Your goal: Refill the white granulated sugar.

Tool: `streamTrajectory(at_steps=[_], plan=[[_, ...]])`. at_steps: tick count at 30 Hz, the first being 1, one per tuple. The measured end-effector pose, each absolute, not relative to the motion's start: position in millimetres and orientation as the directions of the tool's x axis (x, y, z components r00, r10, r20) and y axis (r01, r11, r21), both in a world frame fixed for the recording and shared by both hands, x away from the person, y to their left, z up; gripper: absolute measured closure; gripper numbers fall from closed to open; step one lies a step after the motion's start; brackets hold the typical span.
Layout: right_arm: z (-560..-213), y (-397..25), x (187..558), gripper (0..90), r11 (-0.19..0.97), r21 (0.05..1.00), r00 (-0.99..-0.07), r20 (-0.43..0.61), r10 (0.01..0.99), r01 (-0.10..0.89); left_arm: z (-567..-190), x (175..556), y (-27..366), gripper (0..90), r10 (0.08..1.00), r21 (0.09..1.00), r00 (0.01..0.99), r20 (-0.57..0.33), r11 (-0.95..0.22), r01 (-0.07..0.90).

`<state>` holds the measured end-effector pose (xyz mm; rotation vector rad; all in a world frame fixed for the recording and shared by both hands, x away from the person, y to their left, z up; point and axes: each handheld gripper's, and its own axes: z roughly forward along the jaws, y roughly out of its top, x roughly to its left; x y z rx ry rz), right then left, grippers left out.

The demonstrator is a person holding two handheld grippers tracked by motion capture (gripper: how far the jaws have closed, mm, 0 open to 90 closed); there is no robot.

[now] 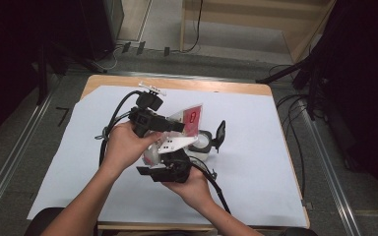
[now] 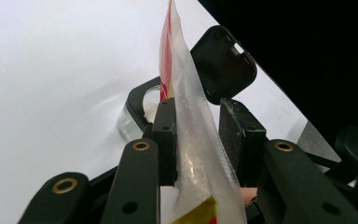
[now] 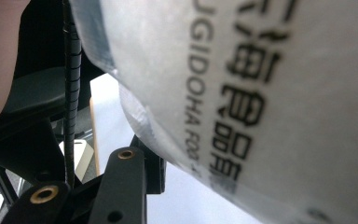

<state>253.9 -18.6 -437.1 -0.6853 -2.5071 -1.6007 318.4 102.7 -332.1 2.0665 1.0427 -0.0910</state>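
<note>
White paper covers the tabletop (image 1: 256, 162), where a small clear jar (image 1: 203, 142) sits with its black lid (image 1: 220, 132) flipped up. Just above and beside it, the left tool (image 2: 200, 135) has its jaws apart around a red-and-clear packet (image 2: 191, 140). The right tool (image 1: 170, 169) is at the packet's lower end; whether it is clenched cannot be told.

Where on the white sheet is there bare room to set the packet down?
The white sheet lies bare right of the open jar, and at far left along its edge. It is crowded mid-table, where both tools hold the packet beside the jar.
</note>
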Motion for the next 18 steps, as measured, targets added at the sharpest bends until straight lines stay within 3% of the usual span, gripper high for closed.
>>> streamTrajectory(at_steps=[18], plan=[[-434.8,-19.5,253.9,62.7,0.338,0.84,-0.891,0.32,0.322,0.425,-329.4,316.7,102.1,66.7,0.645,0.629,0.656,-0.391,-0.333,0.702]])
